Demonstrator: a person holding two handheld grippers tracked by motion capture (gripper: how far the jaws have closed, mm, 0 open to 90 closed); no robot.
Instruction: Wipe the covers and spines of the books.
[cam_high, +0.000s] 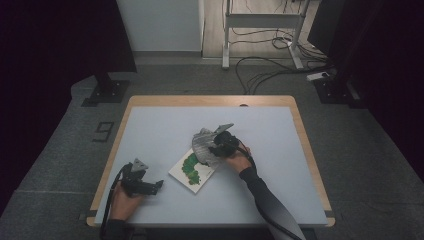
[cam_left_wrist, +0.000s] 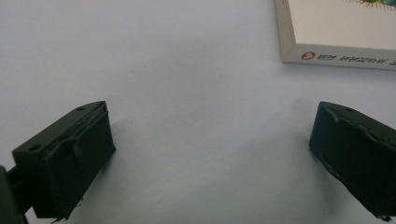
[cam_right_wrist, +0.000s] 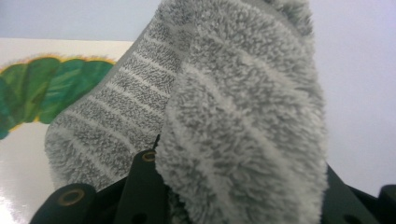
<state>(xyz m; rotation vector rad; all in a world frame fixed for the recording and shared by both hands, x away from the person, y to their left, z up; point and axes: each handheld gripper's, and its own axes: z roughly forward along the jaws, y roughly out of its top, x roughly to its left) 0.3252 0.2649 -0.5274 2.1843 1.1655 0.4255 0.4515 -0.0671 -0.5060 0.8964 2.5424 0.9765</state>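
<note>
The fuzzy grey striped cloth (cam_right_wrist: 210, 107) droops over the far corner of the caterpillar book (cam_high: 192, 172), clamped in the right gripper (cam_high: 220, 145). It looks soft, light and floppy, so pinching an edge works. The left gripper (cam_left_wrist: 210, 154), jaws wide apart, waits beside the book.

grippers: two, a left gripper (cam_high: 156, 184) near the front left corner and a right gripper (cam_high: 216, 148) near the middle
hands: two, one on each gripper
grey striped fuzzy cloths: one (cam_high: 203, 144), clamped in the right gripper
picture books: one (cam_high: 192, 172), white cover with a green caterpillar, lying flat
surfaces: one (cam_high: 160, 130), pale blue top with a wooden edge
things lying on the surface: one, the book
</note>
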